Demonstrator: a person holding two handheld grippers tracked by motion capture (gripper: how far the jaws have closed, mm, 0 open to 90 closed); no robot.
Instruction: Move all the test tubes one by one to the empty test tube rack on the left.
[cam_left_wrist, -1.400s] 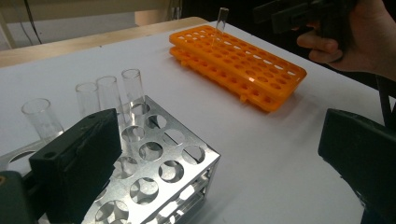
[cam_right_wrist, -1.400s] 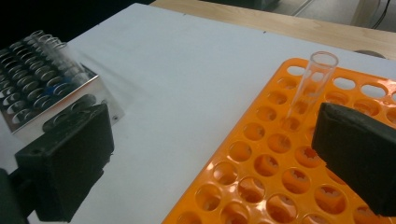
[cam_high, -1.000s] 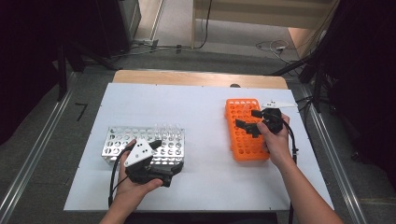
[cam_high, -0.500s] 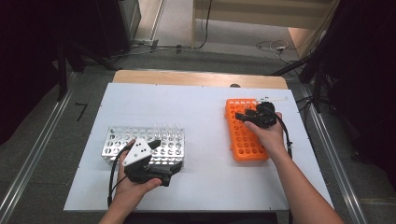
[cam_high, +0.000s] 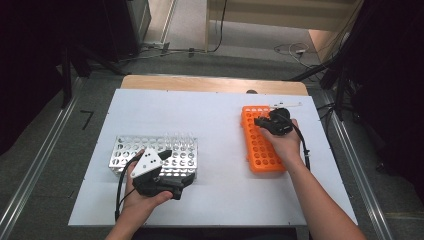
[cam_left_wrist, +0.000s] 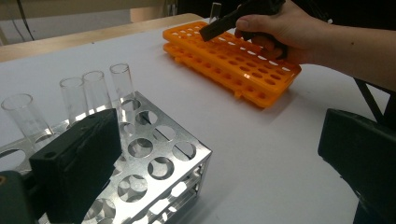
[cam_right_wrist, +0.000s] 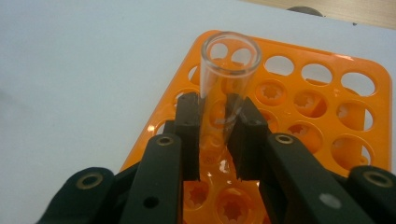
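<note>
In the high view, the left gripper (cam_high: 172, 186) sits nearest, held low over the white bench (cam_high: 220, 200) just in front of the metal rack (cam_high: 125, 150). In the left gripper view its fingers (cam_left_wrist: 77, 168) stand spread wide with nothing between them, one beside the rack's near corner, the other off over bare bench. Four empty glass tubes (cam_left_wrist: 95, 91) stand upright in the rack's far holes.

Farther off, across the bench, the orange rack (cam_high: 260, 145) lies flat. The right gripper (cam_high: 260, 121) is over its far end, the hand (cam_high: 285, 142) resting above the rack. In the right gripper view its fingers (cam_right_wrist: 189, 126) have just been closing and now pinch a clear tube (cam_right_wrist: 224, 88) by its upper part. The tube stands nearly upright in a hole near the orange rack's far corner, its open mouth above the fingers.
</note>
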